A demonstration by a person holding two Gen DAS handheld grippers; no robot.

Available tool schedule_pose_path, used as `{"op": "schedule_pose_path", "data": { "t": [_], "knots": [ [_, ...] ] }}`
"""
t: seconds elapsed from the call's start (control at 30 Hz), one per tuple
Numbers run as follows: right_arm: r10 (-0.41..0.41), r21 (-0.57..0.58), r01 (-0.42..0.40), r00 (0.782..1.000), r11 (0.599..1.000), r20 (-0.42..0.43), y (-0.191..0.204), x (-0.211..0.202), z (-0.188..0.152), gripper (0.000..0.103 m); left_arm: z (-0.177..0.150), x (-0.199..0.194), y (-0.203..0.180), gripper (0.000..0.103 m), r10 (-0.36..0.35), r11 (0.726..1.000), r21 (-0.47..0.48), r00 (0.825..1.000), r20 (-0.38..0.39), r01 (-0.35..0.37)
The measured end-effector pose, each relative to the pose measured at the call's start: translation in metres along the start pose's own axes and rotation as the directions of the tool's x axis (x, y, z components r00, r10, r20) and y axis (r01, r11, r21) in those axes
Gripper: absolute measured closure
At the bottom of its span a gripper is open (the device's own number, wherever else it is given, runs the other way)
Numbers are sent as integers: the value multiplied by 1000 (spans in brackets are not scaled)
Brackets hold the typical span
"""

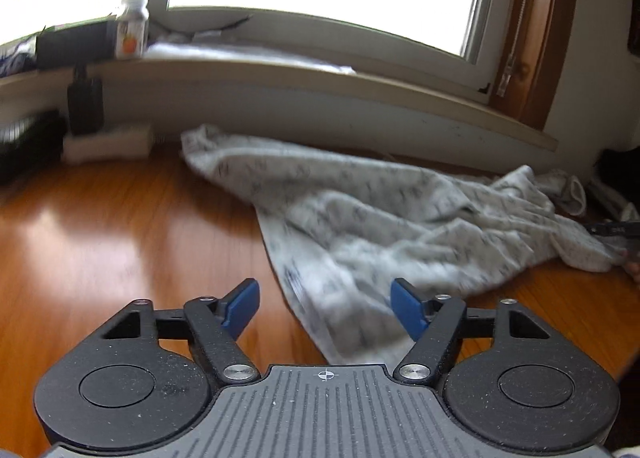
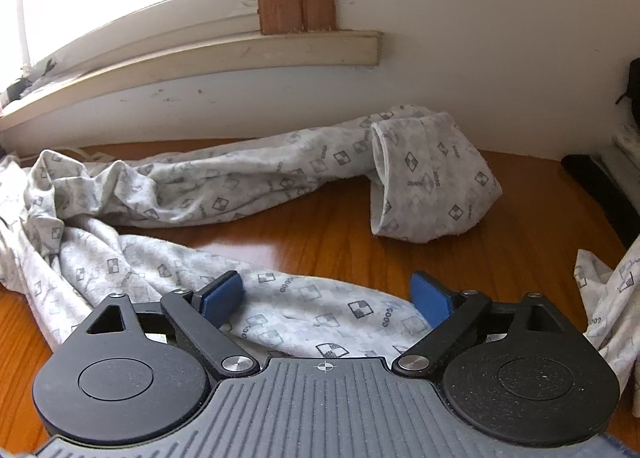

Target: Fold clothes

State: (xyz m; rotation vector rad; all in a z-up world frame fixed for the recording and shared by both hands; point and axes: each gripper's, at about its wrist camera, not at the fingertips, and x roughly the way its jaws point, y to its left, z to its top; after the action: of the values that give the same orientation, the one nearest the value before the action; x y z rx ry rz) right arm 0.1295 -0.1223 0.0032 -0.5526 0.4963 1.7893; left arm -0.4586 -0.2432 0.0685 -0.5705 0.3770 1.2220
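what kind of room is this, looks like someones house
Most likely a room at home, perhaps a bedroom or study. A patterned garment lies crumpled on a glossy wooden table under a window sill holding a small bottle.

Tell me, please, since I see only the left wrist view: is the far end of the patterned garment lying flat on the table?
Observer: No. In the right wrist view one trouser leg ends in a cuff folded back on itself, near the wall.
Operator: Is the right gripper holding cloth?
Observer: No; the right gripper is open, pads clear above the other leg.
Operator: Anything beside it?
Observer: More of the same fabric hangs at the right edge.
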Motion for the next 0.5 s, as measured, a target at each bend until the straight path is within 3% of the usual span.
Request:
{"op": "schedule_pose_path", "data": {
  "t": [0.1,0.2,0.23,0.37,0.5],
  "knots": [
    [-3,2,3,1000,1000,-2,0,0,0,11,-2,7,-8,38,-22,1000,20,999,-24,23],
    [-6,5,6,1000,1000,-1,-1,0,0,11,0,9,-15,80,-18,998,63,999,-41,21],
    [-10,9,10,1000,1000,2,-2,0,0,11,2,2,-14,87,-10,997,73,999,-36,12],
    [-87,58,81,990,995,109,-9,-18,-2,12,10,-26,-14,90,24,993,114,1000,-14,-22],
    [-133,147,106,973,983,190,-24,-34,-2,12,20,-90,24,90,93,992,80,995,38,-96]
  ]
}}
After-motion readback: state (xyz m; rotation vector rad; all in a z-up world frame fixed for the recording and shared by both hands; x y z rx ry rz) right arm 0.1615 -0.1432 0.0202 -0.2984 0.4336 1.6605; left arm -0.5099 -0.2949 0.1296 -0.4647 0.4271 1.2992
